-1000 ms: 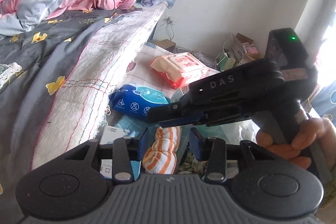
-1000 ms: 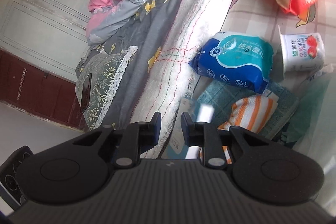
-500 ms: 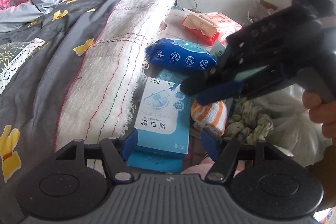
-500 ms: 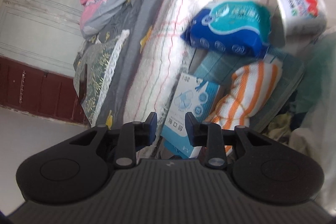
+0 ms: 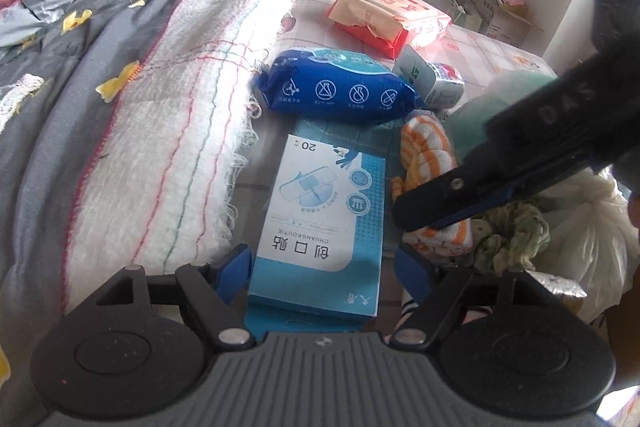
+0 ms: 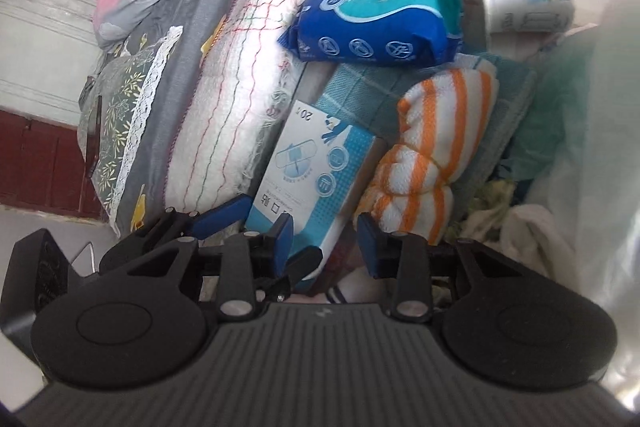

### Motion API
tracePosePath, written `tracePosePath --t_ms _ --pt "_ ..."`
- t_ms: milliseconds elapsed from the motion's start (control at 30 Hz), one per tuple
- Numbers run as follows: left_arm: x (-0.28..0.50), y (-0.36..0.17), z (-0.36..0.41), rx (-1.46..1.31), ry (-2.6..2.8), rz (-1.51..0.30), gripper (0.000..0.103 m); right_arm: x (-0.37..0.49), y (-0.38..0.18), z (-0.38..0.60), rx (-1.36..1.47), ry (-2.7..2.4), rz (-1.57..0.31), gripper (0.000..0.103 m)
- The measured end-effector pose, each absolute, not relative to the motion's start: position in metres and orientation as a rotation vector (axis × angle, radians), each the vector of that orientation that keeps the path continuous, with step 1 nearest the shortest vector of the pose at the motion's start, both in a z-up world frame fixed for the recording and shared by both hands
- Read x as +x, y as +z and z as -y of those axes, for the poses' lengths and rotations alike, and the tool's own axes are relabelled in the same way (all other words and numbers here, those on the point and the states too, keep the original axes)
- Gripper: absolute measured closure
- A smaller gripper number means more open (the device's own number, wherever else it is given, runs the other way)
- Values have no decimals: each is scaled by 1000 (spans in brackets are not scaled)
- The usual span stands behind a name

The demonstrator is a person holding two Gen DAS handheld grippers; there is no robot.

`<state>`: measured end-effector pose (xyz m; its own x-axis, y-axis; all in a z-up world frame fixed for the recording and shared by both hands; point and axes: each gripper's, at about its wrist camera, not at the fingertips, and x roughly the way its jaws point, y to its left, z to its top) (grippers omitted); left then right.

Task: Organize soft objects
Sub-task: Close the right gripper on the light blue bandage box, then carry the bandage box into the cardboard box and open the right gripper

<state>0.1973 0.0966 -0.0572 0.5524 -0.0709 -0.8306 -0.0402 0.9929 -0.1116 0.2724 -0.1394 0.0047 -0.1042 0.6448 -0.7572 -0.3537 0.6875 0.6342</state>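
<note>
While both hand-held grippers' jaws are opening, empty | orange-and-white striped towel (image 6: 436, 151) lies rolled, knotted

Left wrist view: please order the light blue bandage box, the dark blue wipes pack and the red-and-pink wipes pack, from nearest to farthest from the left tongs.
1. Light blue bandage box: nearest, its near end lies between the opening left tongs.
2. Dark blue wipes pack: beyond the box, beside the bed edge.
3. Red-and-pink wipes pack: farthest, toward the wall.
</note>
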Motion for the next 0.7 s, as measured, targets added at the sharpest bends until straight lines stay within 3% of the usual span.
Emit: tracePosePath --t_ms 167,400,700 --pt "207 -67 -97 -174 -20 -1032 28 275 1 151 330 827 -1453 69" --pt "218 -70 -77 -61 -12 -1084 26 277 -4 152 400 808 -1457 68" --pt "212 -58 -84 -97 4 -1028 30 278 -3 158 450 806 -1450 63"
